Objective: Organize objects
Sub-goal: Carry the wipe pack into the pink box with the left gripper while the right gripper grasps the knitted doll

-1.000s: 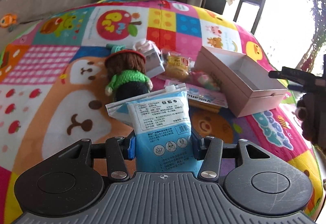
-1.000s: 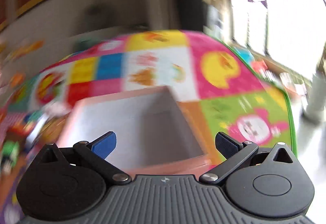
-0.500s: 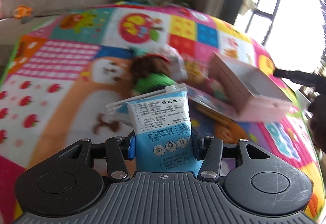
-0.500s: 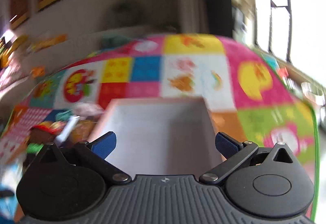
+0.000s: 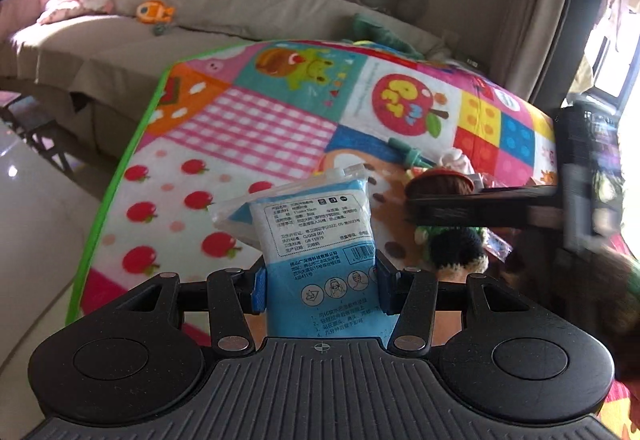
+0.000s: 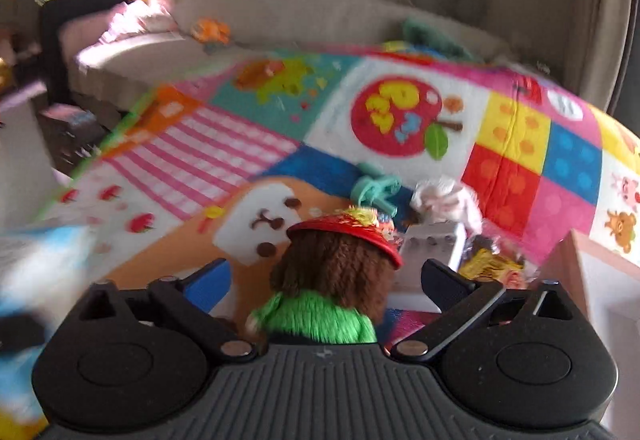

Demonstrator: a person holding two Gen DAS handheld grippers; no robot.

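My left gripper [image 5: 320, 288] is shut on a blue and white packet [image 5: 320, 236], held upright above the colourful play mat [image 5: 248, 128]. A yarn doll [image 6: 336, 280] with brown hair, a red hat and a green sweater stands between the jaws of my right gripper [image 6: 326, 280]. Those jaws are closing, with gaps still showing on both sides of the doll. In the left wrist view the doll [image 5: 452, 244] is partly hidden behind a dark finger [image 5: 472, 206] of the right gripper.
A pink open box [image 6: 592, 280] stands at the right. Behind the doll lie a teal toy [image 6: 374, 188], a white and pink soft thing [image 6: 444, 196], a small grey box [image 6: 432, 244] and a yellow snack packet [image 6: 488, 264]. A beige sofa [image 5: 180, 24] with toys borders the mat.
My right gripper swung left from over the pink box to the doll, and its jaws narrowed. My left gripper carried the packet leftward; the mat's green edge now shows.
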